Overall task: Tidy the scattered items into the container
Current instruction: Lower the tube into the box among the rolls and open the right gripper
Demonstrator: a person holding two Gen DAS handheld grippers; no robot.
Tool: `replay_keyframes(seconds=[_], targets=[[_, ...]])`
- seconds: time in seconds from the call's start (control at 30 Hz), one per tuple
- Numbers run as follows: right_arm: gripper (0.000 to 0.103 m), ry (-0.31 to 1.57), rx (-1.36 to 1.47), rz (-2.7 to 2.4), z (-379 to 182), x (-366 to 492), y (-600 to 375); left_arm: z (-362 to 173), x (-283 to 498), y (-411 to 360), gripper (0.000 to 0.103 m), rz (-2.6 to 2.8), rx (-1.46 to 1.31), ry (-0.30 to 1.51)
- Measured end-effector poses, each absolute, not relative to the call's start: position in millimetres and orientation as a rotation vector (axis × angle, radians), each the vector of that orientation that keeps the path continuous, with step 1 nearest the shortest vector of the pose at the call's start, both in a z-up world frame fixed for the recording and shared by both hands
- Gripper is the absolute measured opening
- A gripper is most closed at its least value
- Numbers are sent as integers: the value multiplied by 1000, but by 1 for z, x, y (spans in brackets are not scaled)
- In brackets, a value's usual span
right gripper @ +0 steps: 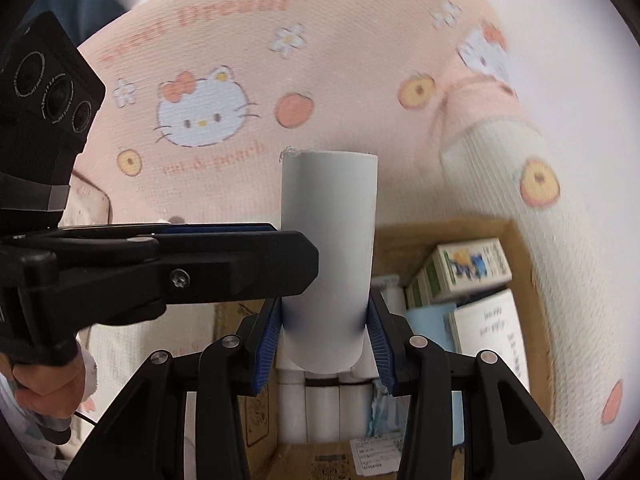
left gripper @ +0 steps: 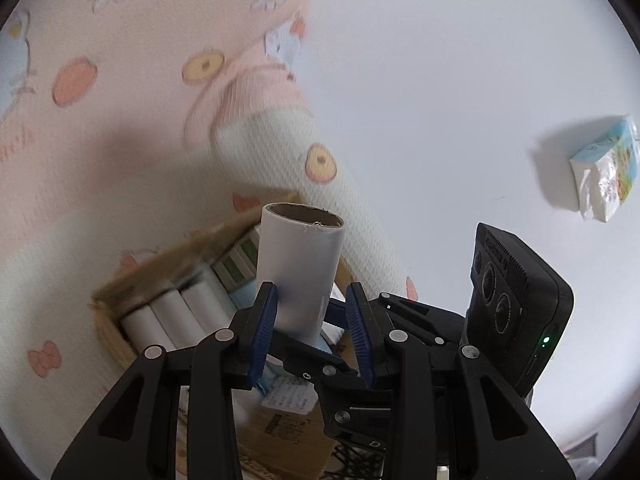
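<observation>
In the left wrist view my left gripper (left gripper: 311, 292) is shut on a white paper roll (left gripper: 300, 264) with a brown cardboard core, held upright above an open cardboard box (left gripper: 116, 300). In the right wrist view my right gripper (right gripper: 325, 308) is shut on a second white roll (right gripper: 328, 240), both blue pads against its sides, over the same box (right gripper: 516, 248). Several white rolls (right gripper: 316, 412), small cartons (right gripper: 468, 268) and tissue packs lie in the box. The left gripper's black body (right gripper: 200, 268) crosses in from the left, side on, close to the right roll. A hand (right gripper: 44, 384) grips its handle.
A pink and white cartoon-print cushion (right gripper: 248, 80) curves around the box at the back and right. One wrapped tissue pack (left gripper: 604, 168) lies alone on the white surface at far right. The right gripper's camera block (left gripper: 516, 304) stands close beside the left fingers.
</observation>
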State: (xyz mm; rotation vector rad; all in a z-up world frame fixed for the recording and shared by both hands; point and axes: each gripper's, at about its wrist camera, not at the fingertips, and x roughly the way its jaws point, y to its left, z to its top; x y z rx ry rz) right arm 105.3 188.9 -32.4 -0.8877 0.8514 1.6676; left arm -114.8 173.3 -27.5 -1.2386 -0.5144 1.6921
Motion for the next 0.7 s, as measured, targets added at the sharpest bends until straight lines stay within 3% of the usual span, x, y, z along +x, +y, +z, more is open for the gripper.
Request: replay_keyframes(seconds=[0.6, 0.63, 0.67, 0.7], targets=[[39, 1147, -1014, 1658, -128, 138, 221, -108, -127, 229, 39, 1585, -1624, -424], [39, 1163, -1024, 1656, -134, 137, 223, -113, -127, 231, 36, 1587, -1647, -403], [39, 1164, -1033, 1654, -137, 135, 223, -117, -127, 232, 22, 1595, -1658, -382], [39, 1154, -1047, 1649, -140, 133, 224, -118, -127, 233, 17, 1610, -1652, -361]])
